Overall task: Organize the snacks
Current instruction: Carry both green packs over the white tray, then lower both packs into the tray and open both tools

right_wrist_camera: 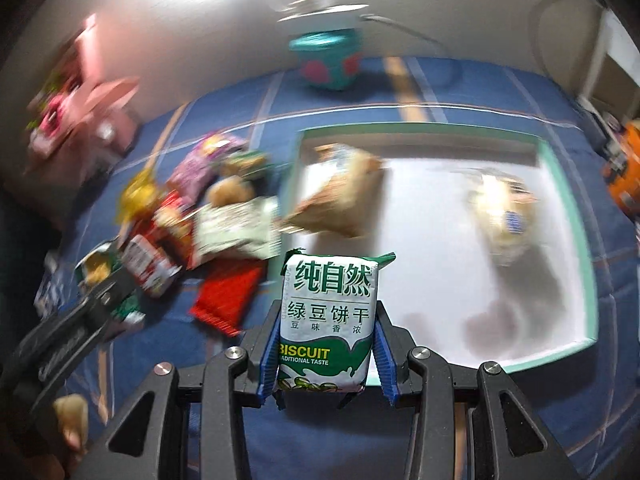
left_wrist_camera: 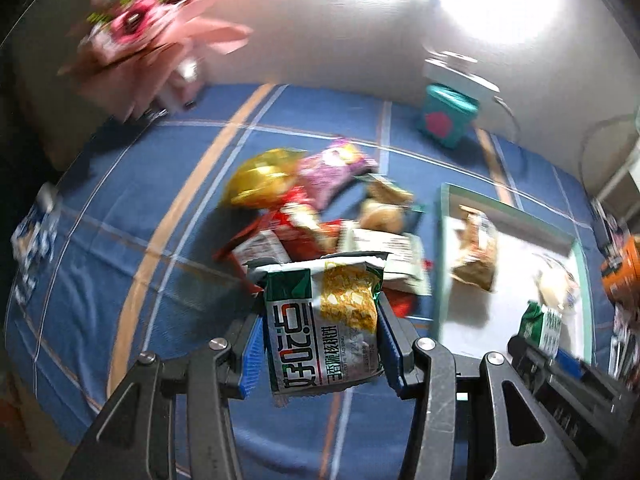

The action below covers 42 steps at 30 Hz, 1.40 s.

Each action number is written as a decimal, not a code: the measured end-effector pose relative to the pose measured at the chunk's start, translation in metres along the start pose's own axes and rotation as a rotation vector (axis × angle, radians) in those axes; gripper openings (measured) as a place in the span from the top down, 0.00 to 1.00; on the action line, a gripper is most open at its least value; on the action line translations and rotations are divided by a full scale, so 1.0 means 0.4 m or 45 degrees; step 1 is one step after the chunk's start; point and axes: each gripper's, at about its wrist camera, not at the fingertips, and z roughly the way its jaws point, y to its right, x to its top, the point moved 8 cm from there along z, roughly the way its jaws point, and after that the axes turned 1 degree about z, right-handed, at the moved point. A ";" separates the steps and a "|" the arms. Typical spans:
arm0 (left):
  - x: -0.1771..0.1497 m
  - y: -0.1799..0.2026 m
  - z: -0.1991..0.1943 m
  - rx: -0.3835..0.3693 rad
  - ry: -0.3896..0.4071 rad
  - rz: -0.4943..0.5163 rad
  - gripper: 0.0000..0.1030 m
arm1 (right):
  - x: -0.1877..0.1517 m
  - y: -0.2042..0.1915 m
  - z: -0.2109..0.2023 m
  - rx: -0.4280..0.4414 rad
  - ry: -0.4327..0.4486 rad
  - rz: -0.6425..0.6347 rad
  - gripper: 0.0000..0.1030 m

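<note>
each gripper was clamped on one packet: the left gripper [left_wrist_camera: 320, 344] on a walnut-cake packet [left_wrist_camera: 324, 320], the right gripper [right_wrist_camera: 326, 356] on a green biscuit packet [right_wrist_camera: 328, 320], probably bound for the tray [right_wrist_camera: 568, 216] just ahead of the right one.

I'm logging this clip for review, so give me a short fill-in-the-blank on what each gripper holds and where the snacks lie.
1. The right gripper is shut on a green and white packet with the English word ____ printed on it.
2. The left gripper is shut on a snack packet, so both grippers are ____.
3. The loose snack pile lies on a ____ checked cloth.
4. The tray has a white floor and a ____ rim.

Missing words: biscuit; full; blue; green
</note>
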 end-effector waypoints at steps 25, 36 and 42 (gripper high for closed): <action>-0.063 0.372 0.050 -0.196 -0.027 0.439 0.50 | 0.015 0.364 -0.044 -0.220 0.052 0.410 0.58; -0.084 0.381 0.116 -0.181 -0.100 0.460 0.50 | 0.001 0.356 0.018 -0.211 -0.034 0.412 0.58; -0.083 0.378 0.116 -0.175 -0.106 0.463 0.46 | 0.004 0.352 0.019 -0.215 -0.035 0.398 0.58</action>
